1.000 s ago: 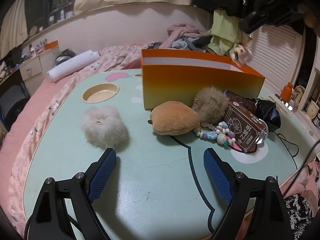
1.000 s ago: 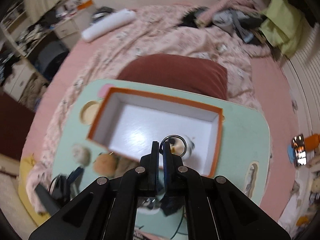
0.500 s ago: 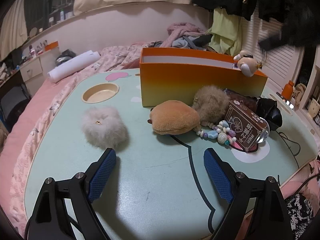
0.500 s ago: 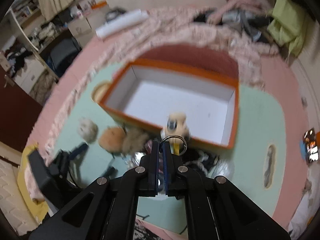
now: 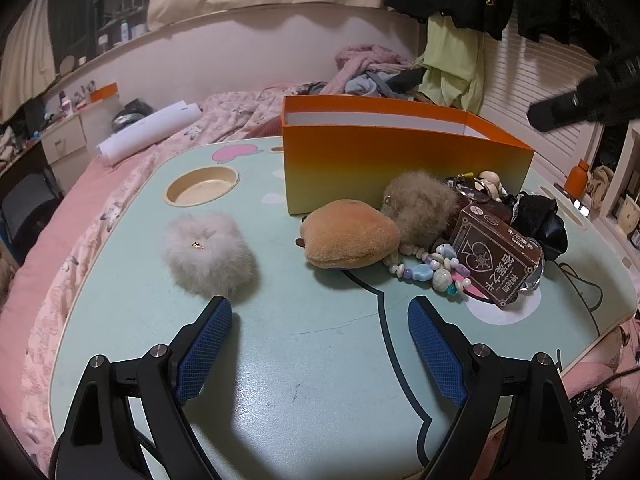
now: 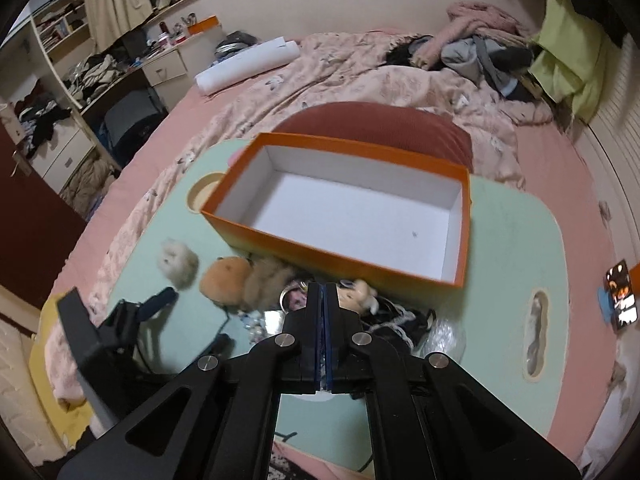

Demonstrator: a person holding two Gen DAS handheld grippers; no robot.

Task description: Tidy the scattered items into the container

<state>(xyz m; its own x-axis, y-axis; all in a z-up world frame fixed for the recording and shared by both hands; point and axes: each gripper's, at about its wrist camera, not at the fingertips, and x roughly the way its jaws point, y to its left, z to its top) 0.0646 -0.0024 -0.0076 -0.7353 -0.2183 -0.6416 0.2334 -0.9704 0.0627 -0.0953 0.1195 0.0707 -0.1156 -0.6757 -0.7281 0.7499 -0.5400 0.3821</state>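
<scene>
On the bed, a mint-green lap table (image 5: 280, 360) serves as the work surface; its printed cartoon outline and recessed cup well (image 5: 202, 191) suggest a child's tray desk, chosen for a flat top over soft bedding.

Orange box (image 6: 344, 204) — the container. Sits toward the far edge of the table, open top up, white inside, nothing in it as seen from the right wrist view. Judged: task barely begun, or nothing yet landed inside.

Scattered items lie bunched against the box's near wall, handy for short lifts over the rim:
- white fluffy pom (image 5: 208, 252), apart from the rest, just ahead of the left gripper.
- tan plush (image 5: 352, 238), touching the grey-brown fur ball (image 5: 420, 204).
- brown card box (image 5: 498, 258), tilted on the heap; spade emblem and Chinese characters printed on it, too small for me to read reliably.
- black fabric piece (image 5: 540, 220) behind it.
- beaded charm strand (image 5: 432, 270), pastel beads, trailing from under the plush.
- small figurine keychain (image 6: 360, 292) with ring, lying beside the box's near wall.

Left gripper (image 5: 320, 332): jaws wide, nothing between them, hovering low over bare table near the white pom — likely the next pick.

Right gripper (image 6: 323, 300): jaws pressed together, empty as far as I can tell; tips hang above the keychain.
</scene>
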